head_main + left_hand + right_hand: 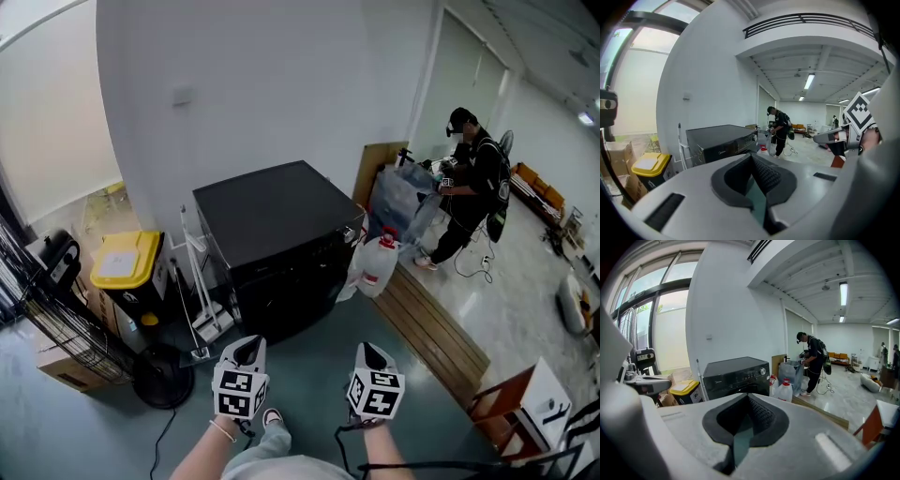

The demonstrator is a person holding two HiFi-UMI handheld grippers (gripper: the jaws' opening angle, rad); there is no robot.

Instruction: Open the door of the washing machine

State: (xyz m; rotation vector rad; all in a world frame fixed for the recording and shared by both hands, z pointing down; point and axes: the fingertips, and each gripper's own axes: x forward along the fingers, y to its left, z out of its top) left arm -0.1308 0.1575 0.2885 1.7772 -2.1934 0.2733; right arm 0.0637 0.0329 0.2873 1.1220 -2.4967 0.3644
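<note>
The black front-loading washing machine (277, 234) stands against the white wall, its dark door (281, 295) closed and facing me. It also shows in the left gripper view (719, 140) and in the right gripper view (736, 376), some way ahead. My left gripper (249, 349) and right gripper (368, 353) are side by side low in the head view, short of the machine and pointing at it. Both are shut with nothing between the jaws: the left gripper (751, 157) and the right gripper (748, 397) show pads that meet. Neither touches the machine.
Left of the machine are a white rack (202, 281), a yellow-lidded bin (127, 262), a floor fan (47, 309) and a cardboard box (61, 366). Water jugs (378, 264) and wooden planks (436, 328) lie to its right. A person (473, 187) stands at the back right.
</note>
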